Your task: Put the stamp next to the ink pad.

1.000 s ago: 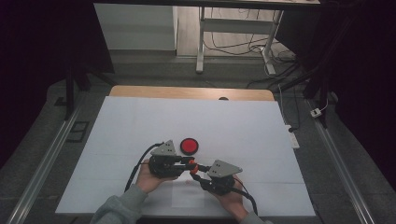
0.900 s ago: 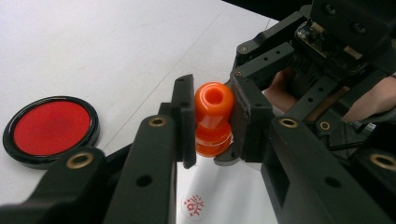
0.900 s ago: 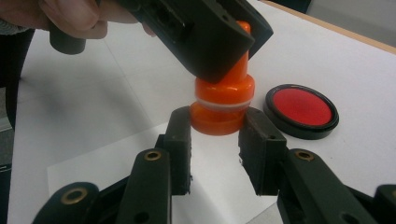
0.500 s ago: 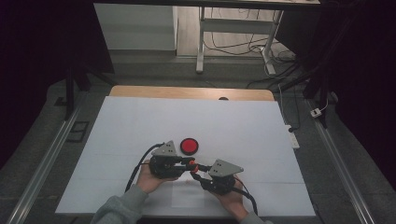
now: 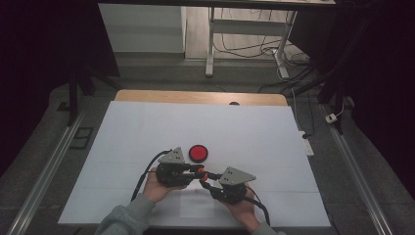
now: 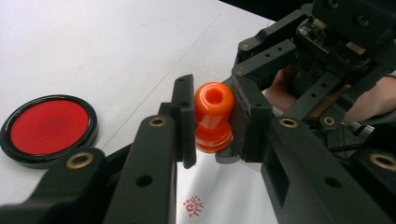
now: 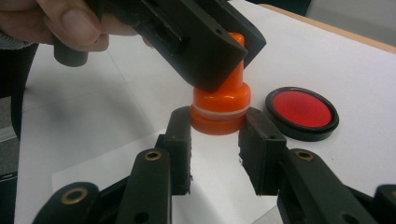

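Nothing has moved: both claws, left [image 6: 212, 123] and right [image 7: 215, 140], grip the orange stamp [image 6: 213, 116] beside the red-filled ink pad [image 6: 48, 128].

We saw the orange stamp [image 6: 214, 116] as a glossy plastic piece with a rounded knob, a narrow neck and a wider base ringed by a pale band. It stood upright, lifted just above the white paper sheet [image 7: 219, 186], near the round red ink pad [image 7: 301, 112]. Below it the sheet bore a small red imprint [image 6: 193, 208].
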Demonstrator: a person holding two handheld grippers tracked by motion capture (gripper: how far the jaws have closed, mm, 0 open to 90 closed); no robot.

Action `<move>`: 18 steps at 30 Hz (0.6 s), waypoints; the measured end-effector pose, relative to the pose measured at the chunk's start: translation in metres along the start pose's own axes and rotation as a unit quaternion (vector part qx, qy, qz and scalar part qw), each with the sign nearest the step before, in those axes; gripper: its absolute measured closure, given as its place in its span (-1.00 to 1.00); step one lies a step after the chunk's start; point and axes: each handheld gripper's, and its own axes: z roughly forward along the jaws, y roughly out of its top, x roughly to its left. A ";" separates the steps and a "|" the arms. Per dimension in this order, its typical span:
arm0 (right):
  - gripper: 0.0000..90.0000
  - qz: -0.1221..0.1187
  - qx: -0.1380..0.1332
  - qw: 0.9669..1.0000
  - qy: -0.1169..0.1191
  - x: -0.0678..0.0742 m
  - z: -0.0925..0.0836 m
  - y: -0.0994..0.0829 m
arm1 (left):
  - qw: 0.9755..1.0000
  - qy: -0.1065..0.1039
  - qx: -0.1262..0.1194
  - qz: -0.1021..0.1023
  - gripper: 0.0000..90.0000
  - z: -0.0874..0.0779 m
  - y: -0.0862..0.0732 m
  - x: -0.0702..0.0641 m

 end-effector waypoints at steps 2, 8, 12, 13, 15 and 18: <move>0.43 0.002 -0.002 1.000 0.001 0.000 0.000 0.000 | 1.000 0.002 0.001 0.002 0.61 0.000 0.000 0.000; 0.43 0.002 -0.002 1.000 0.000 0.000 0.000 0.000 | 1.000 0.002 0.000 0.001 0.61 0.000 0.000 0.000; 0.43 0.006 -0.002 1.000 -0.003 -0.001 -0.001 0.000 | 1.000 0.002 0.001 0.002 0.61 0.000 0.000 0.000; 0.43 0.006 -0.003 1.000 -0.002 -0.001 -0.001 0.000 | 1.000 0.001 0.001 0.001 0.61 0.001 0.000 0.000; 0.43 0.007 -0.006 1.000 -0.003 -0.001 -0.001 0.000 | 1.000 0.002 0.001 0.002 0.61 0.001 -0.001 0.000; 0.43 0.007 -0.006 1.000 -0.003 -0.001 -0.001 0.000 | 1.000 0.001 -0.001 0.000 0.61 0.001 -0.001 0.000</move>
